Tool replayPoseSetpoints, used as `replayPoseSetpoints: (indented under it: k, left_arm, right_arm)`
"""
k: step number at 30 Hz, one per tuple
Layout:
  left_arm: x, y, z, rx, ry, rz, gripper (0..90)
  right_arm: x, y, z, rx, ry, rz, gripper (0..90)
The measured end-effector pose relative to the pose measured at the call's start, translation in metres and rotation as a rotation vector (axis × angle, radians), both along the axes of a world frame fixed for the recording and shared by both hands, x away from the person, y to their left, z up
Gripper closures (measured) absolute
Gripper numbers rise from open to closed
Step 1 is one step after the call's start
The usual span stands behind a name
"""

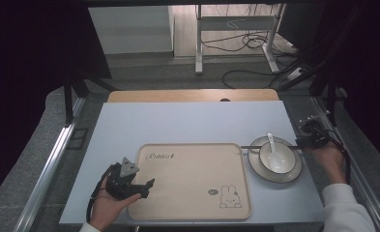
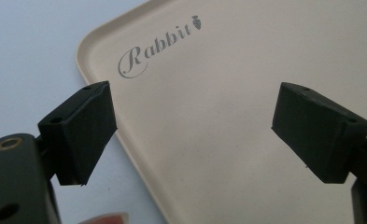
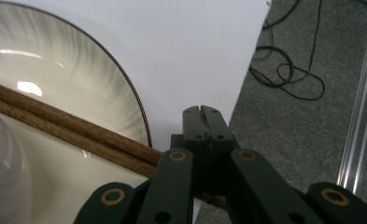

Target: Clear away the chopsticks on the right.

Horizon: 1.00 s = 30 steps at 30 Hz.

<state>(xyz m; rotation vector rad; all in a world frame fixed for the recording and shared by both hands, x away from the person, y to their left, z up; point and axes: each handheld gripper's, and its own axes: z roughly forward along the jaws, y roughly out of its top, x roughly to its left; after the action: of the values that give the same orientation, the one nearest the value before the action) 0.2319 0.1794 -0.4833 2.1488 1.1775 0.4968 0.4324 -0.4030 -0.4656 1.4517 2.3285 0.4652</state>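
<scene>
Clamping chopsticks [image 3: 78,135] at the plate [image 3: 125,93] rim, right tool [image 3: 202,112]; left tool [image 2: 193,135] released.

A pair of brown wooden chopsticks [image 1: 270,146] lies level and side by side across the back of a round pale ceramic plate with a dark rim [image 1: 289,175], behind the white bowl [image 1: 277,157] at the plate's middle. Their far ends stick out past the plate's left rim toward the beige tray [image 1: 192,203], while their near ends [image 3: 139,156] cross the plate's right rim and run in beneath the right tool [image 3: 202,112], whose jaws are pressed together.
</scene>
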Motion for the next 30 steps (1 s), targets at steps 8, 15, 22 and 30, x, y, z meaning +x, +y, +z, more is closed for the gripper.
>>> replayPoseSetpoints:
  k: [8,15,22,30]
  left_arm:
    - [0.001,0.002,0.0,0.005,0.001,-0.008,13.7]
    - [0.001,0.001,0.001,0.008,-0.001,-0.015,13.7]
    - [0.002,0.002,0.0,0.012,0.001,-0.017,13.7]
    - [0.003,0.002,0.0,0.009,0.002,-0.013,13.7]
  right_arm:
    - [-0.015,-0.009,-0.002,-0.007,0.015,-0.022,89.6]
    - [-0.029,-0.011,-0.002,-0.012,0.033,-0.03,89.6]
    - [-0.032,-0.014,-0.003,-0.004,0.032,-0.045,89.6]
    - [-0.04,-0.013,0.017,0.041,-0.032,-0.03,89.7]
